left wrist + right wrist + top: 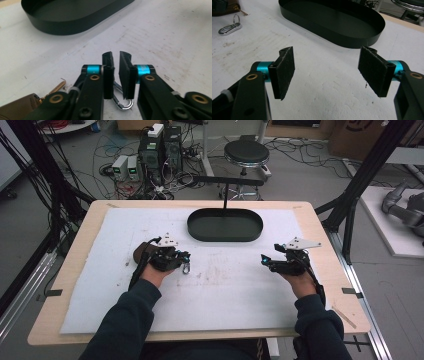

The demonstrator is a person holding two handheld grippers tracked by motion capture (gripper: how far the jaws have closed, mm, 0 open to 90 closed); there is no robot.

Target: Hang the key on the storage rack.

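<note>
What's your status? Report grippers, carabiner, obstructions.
Left gripper jaws a crack apart over carabiner, not gripping. Right gripper wide open, empty. Black tray beyond, path clear.

Wooden table (75, 255), pale top, rounded corners. A white mat (235, 295) covers most of it, scuffed and stained near the middle. On the mat: black oval tray (225, 225) at the far centre; brown key pouch (142, 251) at the left, a brass key (58, 86) poking out beside it; a silver carabiner (123, 103) just right of the pouch. Black tape tabs (52, 293) at both side edges.
</note>
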